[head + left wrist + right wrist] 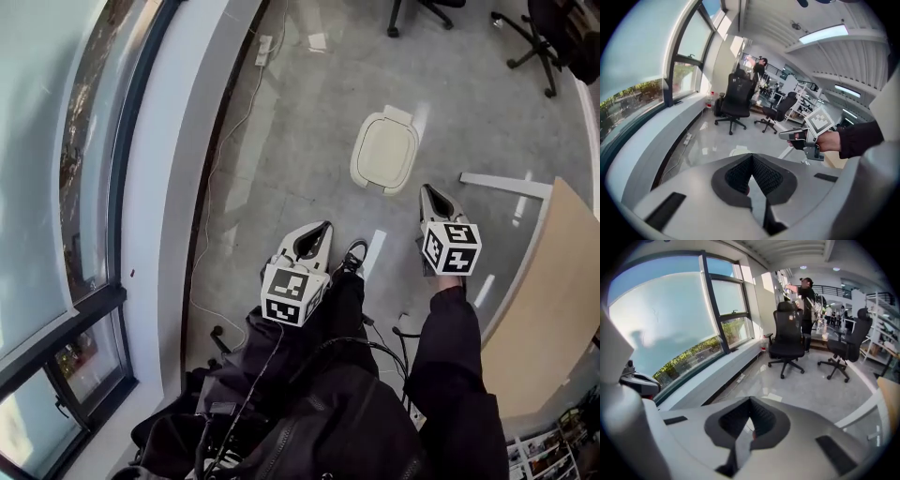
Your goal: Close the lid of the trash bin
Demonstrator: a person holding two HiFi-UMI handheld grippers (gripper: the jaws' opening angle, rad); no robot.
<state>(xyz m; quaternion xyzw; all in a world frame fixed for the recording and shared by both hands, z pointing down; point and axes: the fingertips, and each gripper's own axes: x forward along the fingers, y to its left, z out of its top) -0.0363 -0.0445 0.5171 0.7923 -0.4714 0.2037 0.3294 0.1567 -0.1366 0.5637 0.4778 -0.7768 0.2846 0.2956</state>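
Dark clothing (pixel 328 403) of the person fills the near edge of the head view, with 2 hand-held grippers raised just beyond it. Left gripper (pixel 325 230): jaws drawn together, tips meeting, nothing between them. Right gripper (pixel 427 192): likewise clenched and empty. Trash bin (pixel 384 150): cream, standing on the grey floor (pixel 300 141) farther out than both grippers, between their lines but nearer the right one, whose tips point just beside the bin's near right corner. The left gripper sits nearer the person and to the bin's left. Bin's long axis runs near to far, with a small tab (pixel 398 114), probably the hinge, at the far end. Seen from above, the lid appears to lie flat; whether it is fully seated cannot be told. Any closing press would likely suit the right gripper, moving forward and slightly left.
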